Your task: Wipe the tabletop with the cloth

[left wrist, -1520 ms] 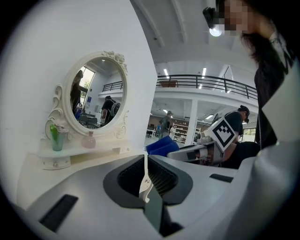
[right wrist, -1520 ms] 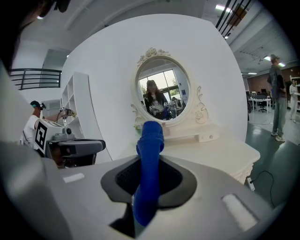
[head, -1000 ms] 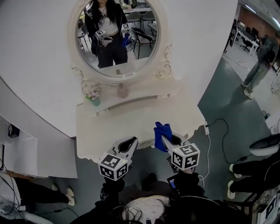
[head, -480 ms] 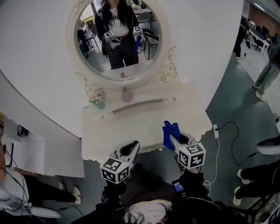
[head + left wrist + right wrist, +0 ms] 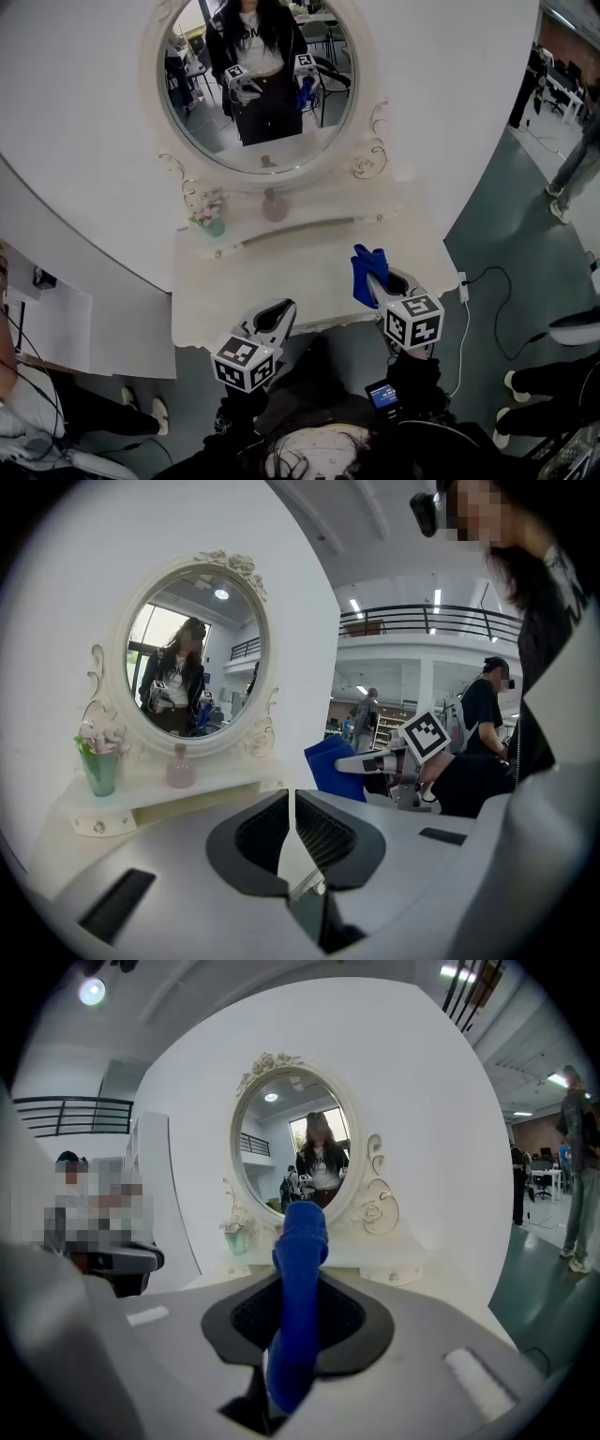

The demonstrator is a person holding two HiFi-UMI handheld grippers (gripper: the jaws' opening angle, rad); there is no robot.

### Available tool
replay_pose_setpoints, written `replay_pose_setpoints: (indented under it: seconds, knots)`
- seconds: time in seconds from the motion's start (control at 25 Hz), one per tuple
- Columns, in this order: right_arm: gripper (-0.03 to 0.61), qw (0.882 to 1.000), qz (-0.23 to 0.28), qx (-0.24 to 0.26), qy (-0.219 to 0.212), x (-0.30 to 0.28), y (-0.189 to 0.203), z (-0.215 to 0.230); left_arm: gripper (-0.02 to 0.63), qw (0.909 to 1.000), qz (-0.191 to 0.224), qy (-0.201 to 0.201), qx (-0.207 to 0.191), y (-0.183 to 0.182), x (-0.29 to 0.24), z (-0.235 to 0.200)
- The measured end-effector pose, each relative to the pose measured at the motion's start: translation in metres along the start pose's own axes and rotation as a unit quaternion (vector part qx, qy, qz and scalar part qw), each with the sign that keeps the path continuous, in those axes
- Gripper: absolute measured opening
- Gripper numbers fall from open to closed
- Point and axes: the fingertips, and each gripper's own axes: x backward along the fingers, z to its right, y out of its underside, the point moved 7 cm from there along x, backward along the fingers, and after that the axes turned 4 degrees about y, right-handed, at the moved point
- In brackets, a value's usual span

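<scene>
- Head view: we see the right gripper (image 5: pixel 378 278) clamped on a blue cloth (image 5: pixel 367 270). The cloth is over the front right part of the white tabletop (image 5: pixel 281 272).
- The cloth's long axis runs along the jaws. Its free end points away from the person, toward the oval mirror (image 5: pixel 258 84).
- We cannot tell here whether the cloth touches the tabletop.
- The left gripper (image 5: pixel 274 317) sits at the front edge of the tabletop, well apart from the cloth.
- The tabletop is matte cream with a scalloped edge. On a raised shelf under the mirror stand a green cup (image 5: pixel 210 223) and a pink bottle (image 5: pixel 274 206).
- Left gripper view: the black ribbed pads (image 5: pixel 323 832) are drawn in to a thin slit, and we see nothing between them.
- To the right, the cloth (image 5: pixel 328 766) shows as a flat blue fold sticking out past the other gripper's tips. It is held above the tabletop (image 5: pixel 178 813).
- The mirror frame (image 5: pixel 253 592) is cream with carved scrollwork.
- Right gripper view: the jaws pinch the cloth (image 5: pixel 298 1279) between them.
- The cloth is bunched into a thick rolled strip of soft, fleecy fabric. It runs from the base of the jaws past the tips, and the rounded end points at the mirror (image 5: pixel 292 1152).
</scene>
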Motion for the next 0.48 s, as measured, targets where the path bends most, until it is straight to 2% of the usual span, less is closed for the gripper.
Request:
replay_pose_setpoints:
  seconds: [0.48]
  knots:
    - [0.077, 0.998, -0.039, 0.049, -0.019, -0.103, -0.037, 0.0, 0.0, 0.9999, -0.002, 0.011, 0.001, -0.018, -0.042, -0.066]
